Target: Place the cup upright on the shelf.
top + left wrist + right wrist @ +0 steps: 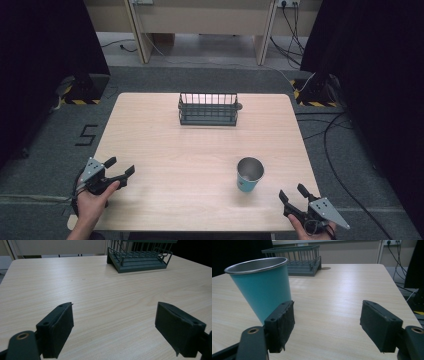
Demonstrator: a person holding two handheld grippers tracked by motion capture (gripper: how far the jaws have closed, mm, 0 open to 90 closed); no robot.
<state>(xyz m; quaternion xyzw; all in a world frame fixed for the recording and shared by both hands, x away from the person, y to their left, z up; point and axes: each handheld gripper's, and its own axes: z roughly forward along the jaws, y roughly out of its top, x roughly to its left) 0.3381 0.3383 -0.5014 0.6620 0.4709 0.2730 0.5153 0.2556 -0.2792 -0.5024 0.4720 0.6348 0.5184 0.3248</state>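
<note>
A teal cup with a metal rim [249, 174] [262, 285] stands upright on the wooden table [200, 150], right of its middle and near the front. A dark wire rack [208, 108] [140, 255] [297, 257] stands at the back centre. My left gripper [120, 168] [115, 327] rests open at the front left edge, held in a hand, with bare table between its jaws. My right gripper [292, 192] [327, 325] is open at the front right corner. The cup stands just ahead and to the left of its left jaw, not between the jaws.
Dark curtains flank the table on both sides. Cables [335, 150] trail over the grey floor at the right. Yellow-and-black striped bases [80, 95] sit by the back corners. A pale wooden bench [200, 25] stands behind.
</note>
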